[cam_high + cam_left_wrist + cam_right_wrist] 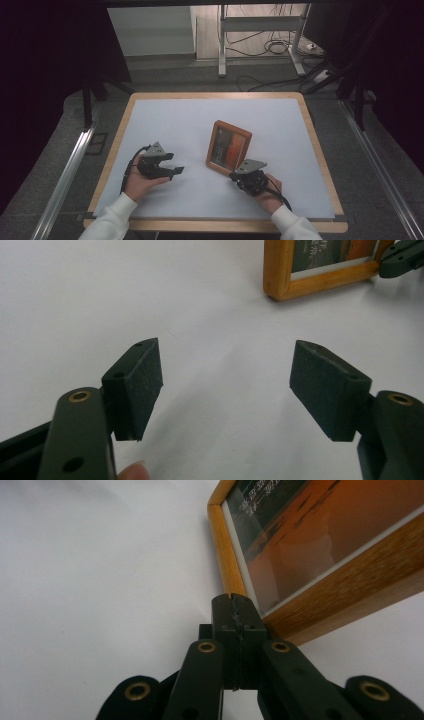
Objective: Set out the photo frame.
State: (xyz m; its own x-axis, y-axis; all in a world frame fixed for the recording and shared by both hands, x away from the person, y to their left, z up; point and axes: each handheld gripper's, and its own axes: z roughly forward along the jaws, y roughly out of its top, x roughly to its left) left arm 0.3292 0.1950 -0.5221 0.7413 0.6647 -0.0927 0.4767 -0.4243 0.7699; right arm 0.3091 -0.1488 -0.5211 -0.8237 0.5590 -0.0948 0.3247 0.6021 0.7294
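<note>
A wooden picture frame (229, 147) with an orange and dark picture stands tilted back on the white mat (200, 125), right of centre. My right gripper (235, 175) is shut, pad against pad with nothing between them, and its tip (235, 600) sits at the frame's (325, 545) near lower corner, beside the wood. Whether it touches the wood I cannot tell. My left gripper (175, 164) rests low on the mat to the frame's left, open. Between its wide-apart pads (227, 385) there is only bare mat. The frame's corner (320, 285) and the right gripper's tip (400, 257) lie farther off.
The mat covers a table with a wooden rim (115, 145). Beyond the far edge are a grey floor, a metal stand's legs (222, 45) and loose cables (270, 47). Metal rails (67, 170) run along both sides of the table.
</note>
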